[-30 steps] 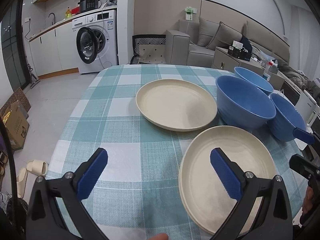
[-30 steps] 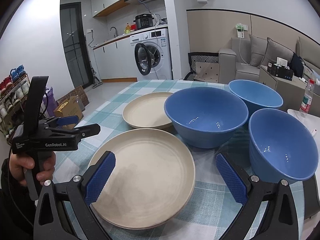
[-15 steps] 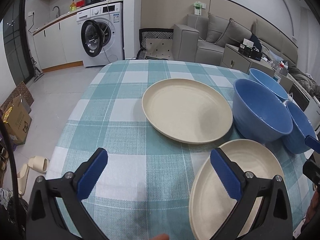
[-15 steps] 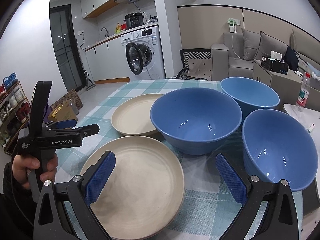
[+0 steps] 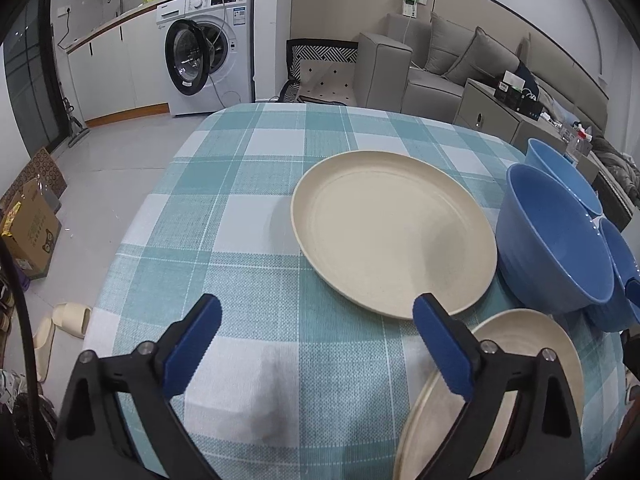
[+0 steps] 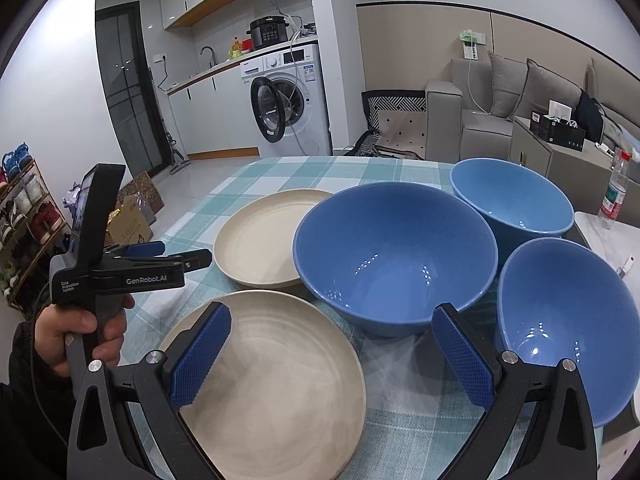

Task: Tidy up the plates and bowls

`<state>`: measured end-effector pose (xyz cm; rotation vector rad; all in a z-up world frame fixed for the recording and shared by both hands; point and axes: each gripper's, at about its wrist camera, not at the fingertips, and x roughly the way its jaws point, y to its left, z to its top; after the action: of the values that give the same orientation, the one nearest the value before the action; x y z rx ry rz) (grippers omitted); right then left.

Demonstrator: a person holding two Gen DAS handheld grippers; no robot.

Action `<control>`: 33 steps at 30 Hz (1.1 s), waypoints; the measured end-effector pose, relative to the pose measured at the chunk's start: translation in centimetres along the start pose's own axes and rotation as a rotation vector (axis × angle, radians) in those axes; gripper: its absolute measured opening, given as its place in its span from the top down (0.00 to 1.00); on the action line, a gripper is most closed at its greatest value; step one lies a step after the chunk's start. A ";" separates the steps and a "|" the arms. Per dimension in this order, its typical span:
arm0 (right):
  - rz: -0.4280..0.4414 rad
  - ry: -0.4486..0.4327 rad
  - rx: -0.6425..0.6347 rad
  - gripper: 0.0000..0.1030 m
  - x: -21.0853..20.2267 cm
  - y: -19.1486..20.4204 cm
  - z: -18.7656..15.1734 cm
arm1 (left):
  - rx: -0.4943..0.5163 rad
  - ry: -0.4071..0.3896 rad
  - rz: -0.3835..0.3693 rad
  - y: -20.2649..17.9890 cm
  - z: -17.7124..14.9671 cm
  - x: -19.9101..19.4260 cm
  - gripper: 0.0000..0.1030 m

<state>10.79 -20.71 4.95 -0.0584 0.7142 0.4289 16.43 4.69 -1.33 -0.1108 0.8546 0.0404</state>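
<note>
Above the checked tablecloth [image 5: 248, 216], the left gripper [image 5: 316, 344] and right gripper [image 6: 332, 356] hover level, jaws spread, near two cream plates [image 6: 280, 384]

Both the left tool [image 5: 316, 320] and right tool [image 6: 332, 330] hover with jaws spread wide, gripping nothing.

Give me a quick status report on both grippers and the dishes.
Left gripper open, empty, above the tablecloth. Right gripper open, empty, over the near plate. Far plate and three blue bowls unstacked. Nothing in the way.
</note>
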 end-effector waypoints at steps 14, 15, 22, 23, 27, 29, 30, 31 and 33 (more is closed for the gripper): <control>0.001 0.028 0.008 0.01 1.3 -0.4 0.6 | -0.020 0.067 -0.005 0.0 1.0 3.4 0.51; 0.001 0.029 0.008 0.01 1.4 -0.4 0.6 | -0.020 0.072 -0.002 0.0 1.0 3.6 0.52; 0.001 0.035 0.014 0.01 1.8 -0.3 0.8 | -0.022 0.074 -0.006 0.0 1.1 4.0 0.57; 0.002 0.037 0.011 0.01 1.8 -0.3 0.8 | -0.022 0.075 -0.007 0.0 1.1 4.0 0.58; 0.014 0.041 -0.002 0.01 2.0 0.1 0.8 | -0.029 0.071 0.002 0.3 1.0 3.9 0.58; 0.017 0.037 -0.010 0.01 1.9 0.4 0.9 | -0.035 0.071 0.006 0.7 0.9 3.8 0.58; 0.019 0.034 -0.012 0.01 2.0 0.5 1.0 | -0.037 0.069 0.009 0.8 0.9 3.7 0.58; 0.022 0.032 -0.015 0.01 2.0 0.7 1.1 | -0.039 0.069 0.014 1.1 0.8 3.5 0.58; 0.030 0.029 -0.026 0.01 2.0 1.1 1.3 | -0.046 0.067 0.022 1.6 0.6 3.3 0.58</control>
<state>12.54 -18.70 4.74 -0.0783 0.7394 0.4668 18.94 6.30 -3.56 -0.1464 0.9226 0.0775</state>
